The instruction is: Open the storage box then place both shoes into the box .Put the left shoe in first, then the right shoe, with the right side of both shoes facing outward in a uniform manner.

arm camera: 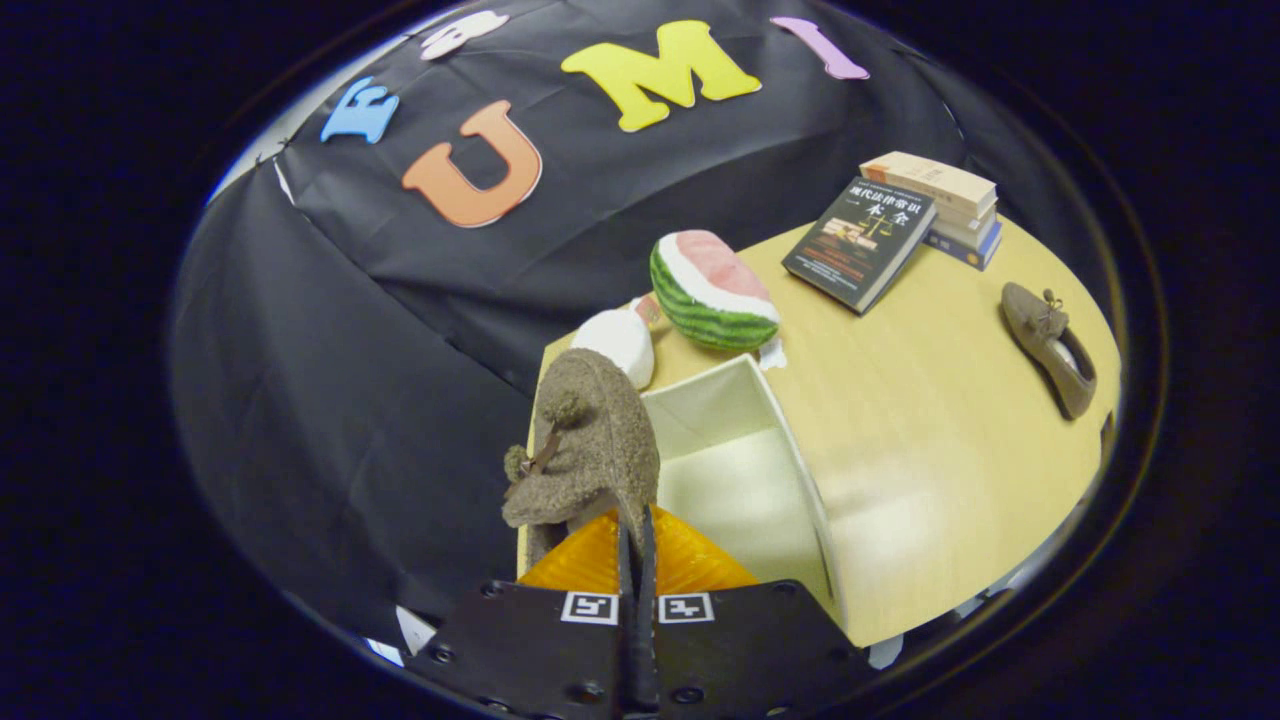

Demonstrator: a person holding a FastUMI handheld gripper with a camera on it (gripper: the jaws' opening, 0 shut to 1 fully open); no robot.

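Light falls from above and lands brightest on the pale bench [930,440], where a soft glare washes out the wood grain beside the open storage box [745,470]. The box's white inside is close to overexposed. The cloth wall stays dim, with faint sheen along its folds. Fisheye distortion bends the bench edge and curves everything toward the rim. The tongs [636,560], pressed together on a fuzzy shoe [590,450], look slightly soft; farther things are sharp.
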